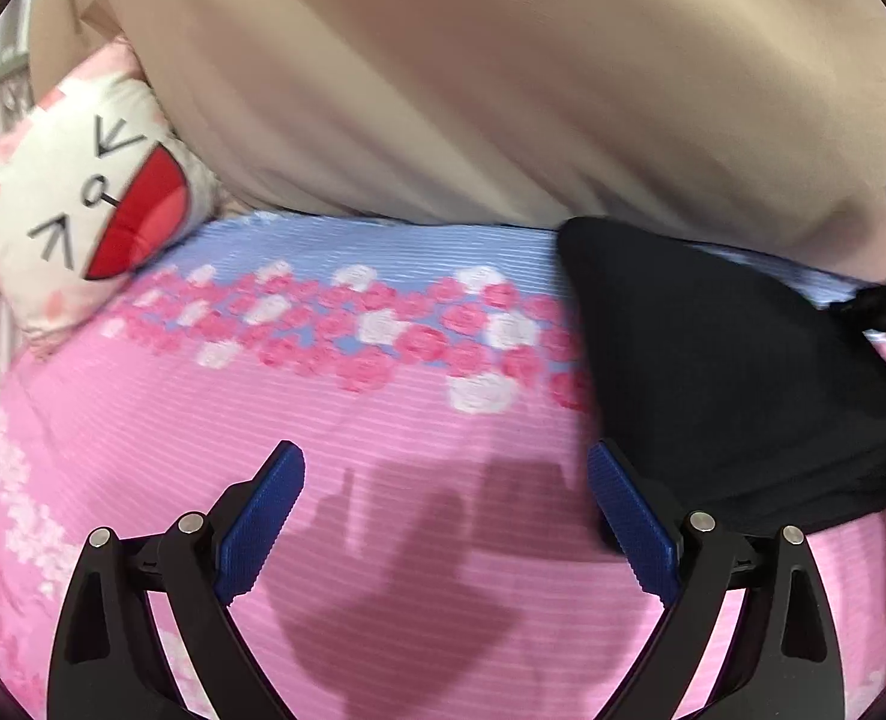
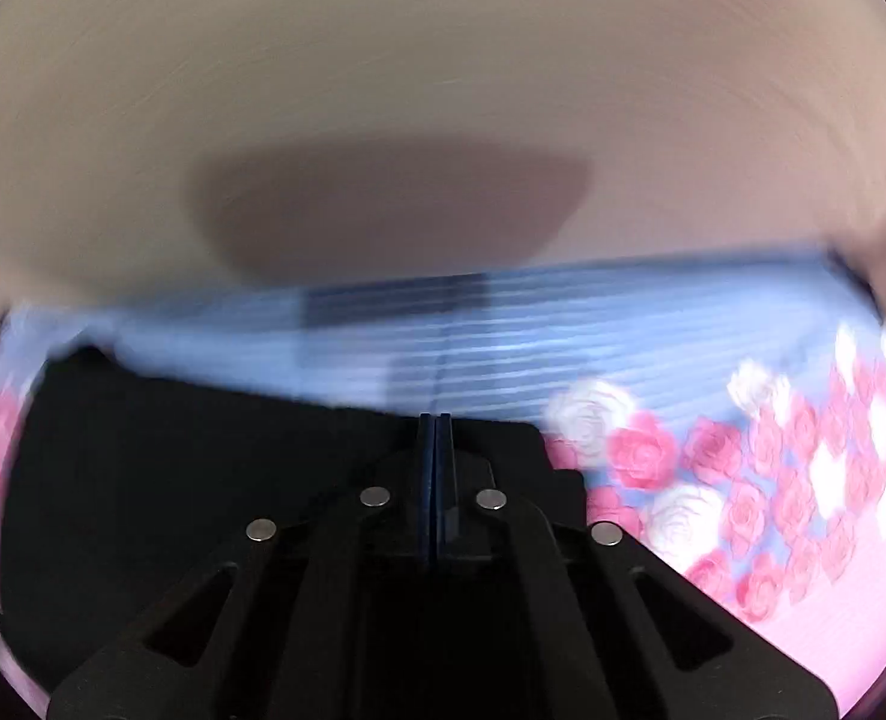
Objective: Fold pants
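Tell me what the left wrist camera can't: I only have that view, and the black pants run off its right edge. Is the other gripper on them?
Observer: Yes. In the right wrist view the right gripper has its blue pads pressed together at the edge of the black pants.
Operator: Is the left gripper anywhere in that view?
Observer: No. It shows only pants, the floral bedsheet and a beige wall.
Operator: Are the pants lifted or lying flat there?
Observer: The image is motion-blurred, so I cannot tell; the fabric spreads left of the gripper over the sheet.
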### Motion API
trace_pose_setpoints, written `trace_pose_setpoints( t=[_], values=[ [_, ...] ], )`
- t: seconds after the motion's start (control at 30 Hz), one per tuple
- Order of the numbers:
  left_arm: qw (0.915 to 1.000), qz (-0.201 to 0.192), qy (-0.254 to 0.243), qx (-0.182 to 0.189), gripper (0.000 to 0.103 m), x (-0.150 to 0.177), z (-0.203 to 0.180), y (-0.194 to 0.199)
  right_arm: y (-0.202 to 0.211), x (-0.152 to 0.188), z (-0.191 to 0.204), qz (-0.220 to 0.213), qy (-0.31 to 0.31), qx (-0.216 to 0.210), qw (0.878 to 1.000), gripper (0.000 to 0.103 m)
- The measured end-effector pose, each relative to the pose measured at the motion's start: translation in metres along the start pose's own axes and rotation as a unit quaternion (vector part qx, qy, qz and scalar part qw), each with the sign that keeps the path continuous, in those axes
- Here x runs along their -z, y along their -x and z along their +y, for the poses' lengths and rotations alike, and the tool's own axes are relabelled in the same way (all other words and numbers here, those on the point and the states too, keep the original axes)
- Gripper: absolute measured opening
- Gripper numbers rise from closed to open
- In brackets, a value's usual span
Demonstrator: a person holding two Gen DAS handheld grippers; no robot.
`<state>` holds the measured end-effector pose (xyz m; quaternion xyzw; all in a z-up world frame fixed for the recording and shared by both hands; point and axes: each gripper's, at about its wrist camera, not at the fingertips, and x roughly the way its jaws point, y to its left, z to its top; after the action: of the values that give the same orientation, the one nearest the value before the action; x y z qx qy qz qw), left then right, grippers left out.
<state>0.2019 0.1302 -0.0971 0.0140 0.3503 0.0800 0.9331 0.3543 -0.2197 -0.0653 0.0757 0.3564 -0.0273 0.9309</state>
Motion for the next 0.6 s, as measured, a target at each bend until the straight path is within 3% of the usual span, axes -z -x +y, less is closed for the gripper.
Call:
trace_pose_setpoints(
  t=[0.03,0.1,0.2,0.23,0.27,0.3,0.37,0.4,0.47,0.53,0.6],
  values=[
    [1.0000,0.002,0.000,-0.005,0.094,0.000,0.001,-0.002,0.013,0.002,0.009,-0.011,0.005,-0.005,1.000,0.007],
    [0.9997,0.019,0.015,0.001,0.094,-0.001,0.006,-0.008,0.041,0.013,0.048,-0.035,0.052,-0.053,0.997,0.007],
    [0.9981,0.037,0.040,0.028,0.094,-0.001,0.014,-0.013,0.049,0.043,0.106,-0.008,0.125,-0.124,0.984,0.006],
    [0.9980,0.039,0.042,0.029,0.094,0.000,0.014,-0.013,0.047,0.054,0.118,-0.001,0.147,-0.127,0.981,0.006],
    [0.9982,0.037,0.040,0.026,0.094,0.000,0.015,-0.013,0.038,0.062,0.124,0.004,0.169,-0.105,0.980,0.006],
    [0.9986,0.034,0.034,0.020,0.094,0.001,0.014,-0.012,0.020,0.068,0.120,0.015,0.183,-0.066,0.981,0.006],
    [0.9994,0.028,0.022,0.002,0.094,0.001,0.011,-0.011,0.020,0.066,0.091,0.015,0.124,-0.105,0.987,0.005],
    [0.9994,0.027,0.013,-0.016,0.094,0.001,0.009,-0.011,0.044,0.066,0.072,0.005,0.075,-0.120,0.990,0.007],
    [0.9992,0.021,0.010,-0.033,0.094,0.001,0.009,-0.010,0.086,0.073,0.050,-0.036,0.049,-0.141,0.988,0.011],
    [0.9994,0.013,0.027,-0.020,0.094,-0.003,0.013,-0.004,0.103,0.078,0.034,-0.040,0.052,-0.128,0.990,0.011],
    [0.9991,0.003,0.042,-0.005,0.094,-0.007,0.018,0.004,0.113,0.091,0.045,-0.033,0.075,-0.140,0.987,0.011]
  ],
)
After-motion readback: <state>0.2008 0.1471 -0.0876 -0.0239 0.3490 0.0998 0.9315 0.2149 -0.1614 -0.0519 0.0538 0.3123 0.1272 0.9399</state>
